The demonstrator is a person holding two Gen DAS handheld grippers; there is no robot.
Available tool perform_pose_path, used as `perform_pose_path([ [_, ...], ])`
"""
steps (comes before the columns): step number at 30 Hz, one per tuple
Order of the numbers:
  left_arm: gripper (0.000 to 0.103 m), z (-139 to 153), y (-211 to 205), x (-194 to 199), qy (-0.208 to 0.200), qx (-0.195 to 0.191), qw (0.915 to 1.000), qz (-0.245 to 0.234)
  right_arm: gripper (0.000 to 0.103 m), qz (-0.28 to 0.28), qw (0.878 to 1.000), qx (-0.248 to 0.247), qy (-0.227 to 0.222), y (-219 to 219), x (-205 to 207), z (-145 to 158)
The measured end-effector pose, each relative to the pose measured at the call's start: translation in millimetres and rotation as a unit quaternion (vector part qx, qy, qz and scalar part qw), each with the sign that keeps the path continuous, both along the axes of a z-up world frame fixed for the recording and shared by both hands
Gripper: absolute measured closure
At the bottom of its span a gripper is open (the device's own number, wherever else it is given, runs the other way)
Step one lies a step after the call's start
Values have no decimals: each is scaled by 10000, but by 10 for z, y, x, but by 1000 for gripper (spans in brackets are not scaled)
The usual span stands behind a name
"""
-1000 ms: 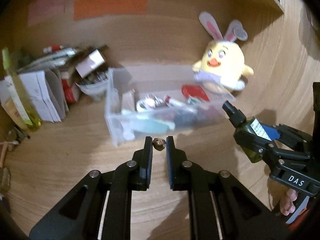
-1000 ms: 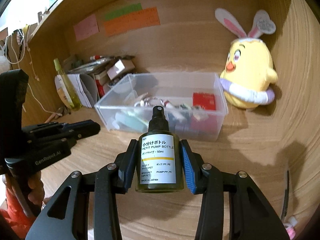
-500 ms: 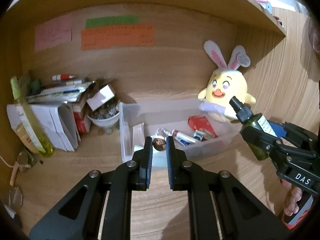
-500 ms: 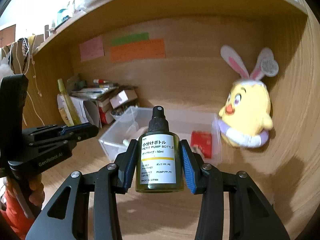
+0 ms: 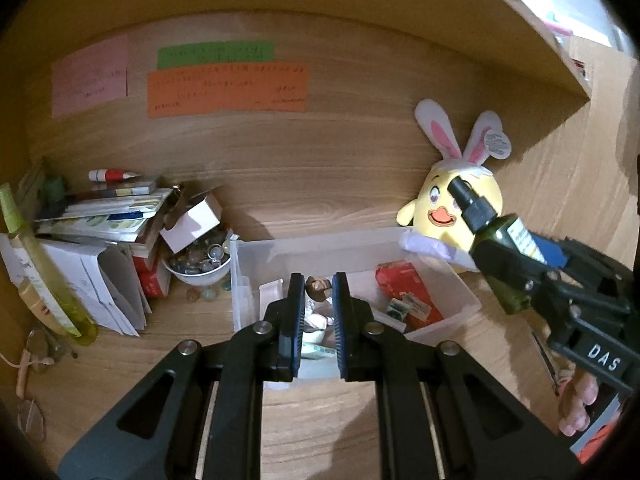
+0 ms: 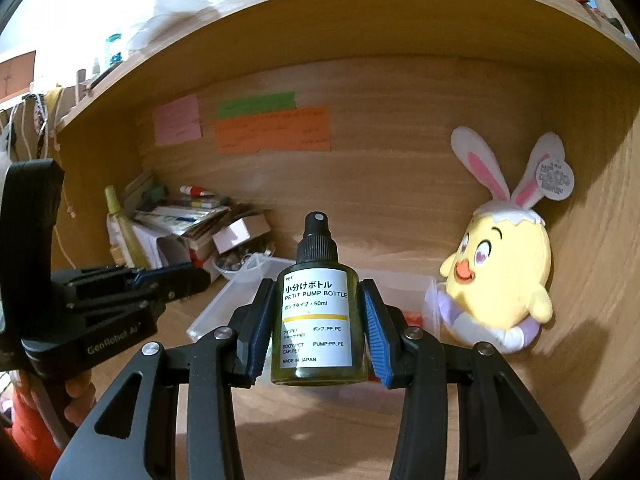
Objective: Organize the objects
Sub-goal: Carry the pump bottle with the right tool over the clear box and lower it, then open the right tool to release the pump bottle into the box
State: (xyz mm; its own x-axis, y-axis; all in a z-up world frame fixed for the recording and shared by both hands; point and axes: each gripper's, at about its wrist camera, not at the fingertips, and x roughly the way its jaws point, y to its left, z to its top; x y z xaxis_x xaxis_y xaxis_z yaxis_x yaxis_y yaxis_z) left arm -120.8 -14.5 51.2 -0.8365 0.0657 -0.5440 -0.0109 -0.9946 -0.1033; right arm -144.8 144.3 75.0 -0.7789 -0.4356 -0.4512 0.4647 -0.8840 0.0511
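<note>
Tongs in each hand hover over a wooden tabletop (image 5: 132, 368) inside a desk alcove, each carrying something, with a clear plastic bin (image 5: 460, 300) ahead of and below both.

The left tongs (image 5: 316, 292) are nearly pressed together, pinching a small brown object (image 5: 317, 286) between the tips of their blue-lined fingers. In the left wrist view this object sits directly in line with the bin's interior, so the bin lies straight ahead and downward from these tongs. They look like the nearer pair to the bin, pointing forward and tilted down toward it.

The right tongs (image 6: 320, 320) are spread partway and clamp a small olive-green pump bottle (image 6: 318, 320) by its sides. The bottle stands upright, its long axis vertical, black spray cap on top and white label facing the camera. From these tongs the bin (image 6: 224, 308) lies ahead, low and slightly to the left, mostly hidden behind the bottle. In the left wrist view the right tongs (image 5: 516, 264) enter from the right, bottle (image 5: 500, 248) leaning toward the bin's far right corner.

A yellow chick plush with rabbit ears (image 6: 500, 272) sits just beside the bin's right end, against the back wall. Left of the bin are a white bowl of small stones (image 5: 198, 268) and a leaning stack of papers and books (image 5: 100, 220).

Judging by the layout, the bin is where both items belong, and each pair needs to reach forward and down over its rim before letting go.
</note>
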Motion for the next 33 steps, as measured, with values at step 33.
perform_pose_path([
  [33, 63, -631, -20, -507, -857, -121, 9962, 1, 65, -445, 9880, 793, -1249, -180, -1045, -962],
])
